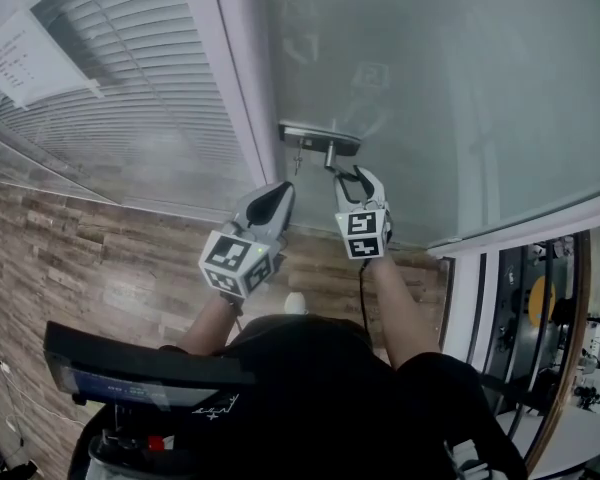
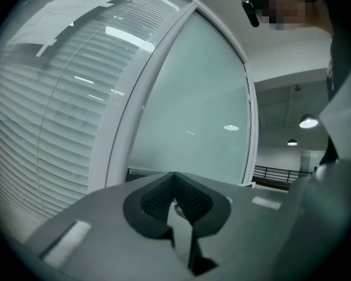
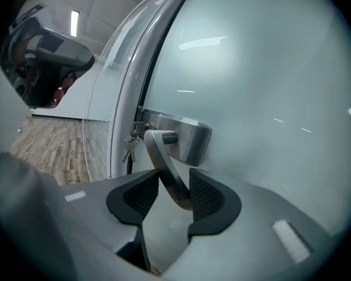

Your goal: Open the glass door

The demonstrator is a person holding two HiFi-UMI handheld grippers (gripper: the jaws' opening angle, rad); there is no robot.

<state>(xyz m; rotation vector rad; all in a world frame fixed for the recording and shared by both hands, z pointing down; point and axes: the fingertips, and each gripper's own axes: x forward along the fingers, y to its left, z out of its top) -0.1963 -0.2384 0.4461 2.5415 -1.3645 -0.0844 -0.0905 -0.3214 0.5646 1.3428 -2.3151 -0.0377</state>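
Note:
The frosted glass door (image 1: pixel 450 88) carries a steel lock plate (image 3: pixel 184 136) with a lever handle (image 3: pixel 167 168) that hangs slanted downward. A bunch of keys (image 3: pixel 130 148) dangles from the lock at the door's edge. My right gripper (image 3: pixel 174 186) is at the handle (image 1: pixel 330 150). The lever passes between its jaws and lies against the right pad, with a gap to the left pad. My left gripper (image 1: pixel 273 200) hovers beside it to the left, away from the door. In the left gripper view my left gripper (image 2: pixel 175 183) is shut on nothing and faces the glass (image 2: pixel 193 116).
A white door frame (image 1: pixel 235 78) separates the glass from a window with slatted blinds (image 1: pixel 130 78), which bears a paper notice (image 1: pixel 20 53). Wood-patterned flooring (image 1: pixel 100 258) lies below. The person's arms and dark top fill the lower middle. A room with equipment shows at the far right (image 1: pixel 550 318).

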